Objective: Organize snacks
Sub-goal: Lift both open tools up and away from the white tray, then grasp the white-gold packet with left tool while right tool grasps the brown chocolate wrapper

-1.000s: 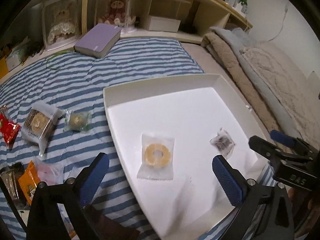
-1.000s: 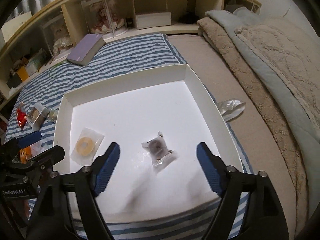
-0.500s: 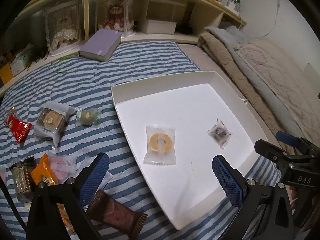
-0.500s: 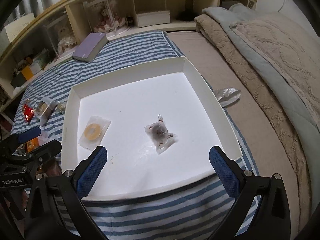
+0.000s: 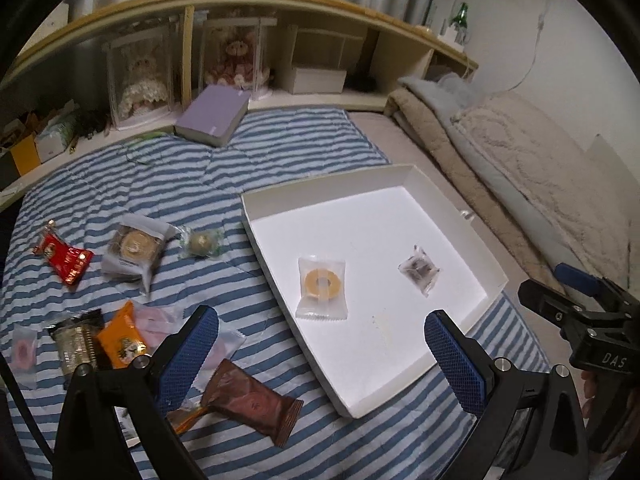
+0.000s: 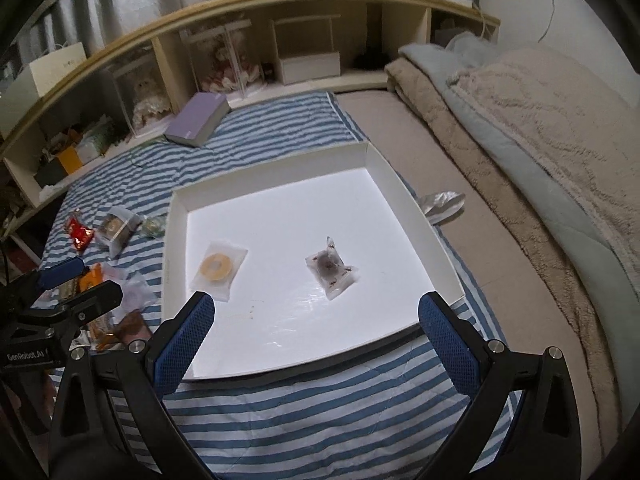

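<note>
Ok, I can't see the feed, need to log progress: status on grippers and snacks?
Both grippers open, empty. Ring snack and dark snack in white tray. Other snacks on the striped bedcover. Nothing blocking.

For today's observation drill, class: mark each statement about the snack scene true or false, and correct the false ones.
1. Two wrapped snacks lie in the white tray. True: a ring-shaped snack and a dark snack.
2. The right hand-held gripper grips a snack. False: it is open and empty.
3. A brown bar lies inside the tray. False: it lies on the striped blanket.
4. A purple book lies beyond the tray. True.
</note>
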Demonstrator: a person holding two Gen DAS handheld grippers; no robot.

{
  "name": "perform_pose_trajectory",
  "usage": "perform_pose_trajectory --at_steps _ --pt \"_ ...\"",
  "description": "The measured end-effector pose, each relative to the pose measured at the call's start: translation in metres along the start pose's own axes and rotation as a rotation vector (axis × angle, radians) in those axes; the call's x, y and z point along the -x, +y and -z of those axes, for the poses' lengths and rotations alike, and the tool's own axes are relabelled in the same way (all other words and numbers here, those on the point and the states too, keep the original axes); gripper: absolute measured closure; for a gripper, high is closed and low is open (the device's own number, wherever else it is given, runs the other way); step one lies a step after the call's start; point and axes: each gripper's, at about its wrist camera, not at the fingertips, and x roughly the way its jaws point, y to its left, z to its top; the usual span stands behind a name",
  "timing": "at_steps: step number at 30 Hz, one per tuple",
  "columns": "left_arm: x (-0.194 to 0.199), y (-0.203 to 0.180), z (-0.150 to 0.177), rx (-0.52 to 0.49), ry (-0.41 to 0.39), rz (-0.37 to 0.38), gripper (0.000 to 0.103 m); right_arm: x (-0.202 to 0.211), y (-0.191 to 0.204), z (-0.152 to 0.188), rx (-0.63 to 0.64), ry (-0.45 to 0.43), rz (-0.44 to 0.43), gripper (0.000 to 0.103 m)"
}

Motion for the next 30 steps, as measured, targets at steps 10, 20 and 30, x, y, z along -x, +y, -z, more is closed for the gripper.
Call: perform_pose_trajectory --at_steps 10,20,30 --pt "0.080 0.021 0.009 0.020 -0.107 -0.002 0.000 0.058 0.035 -0.007 0.041 -0.110 -0.023 0.000" --pt "0.161 0.060 0.033 0.041 -0.205 -0.079 0.000 0.089 0.096 -0.015 0.086 -0.180 -0.106 0.000" --pt "0.205 0.107 0.075 0.159 -0.225 -0.174 0.000 0.074 0.160 -0.006 0.102 -0.147 -0.189 0.000"
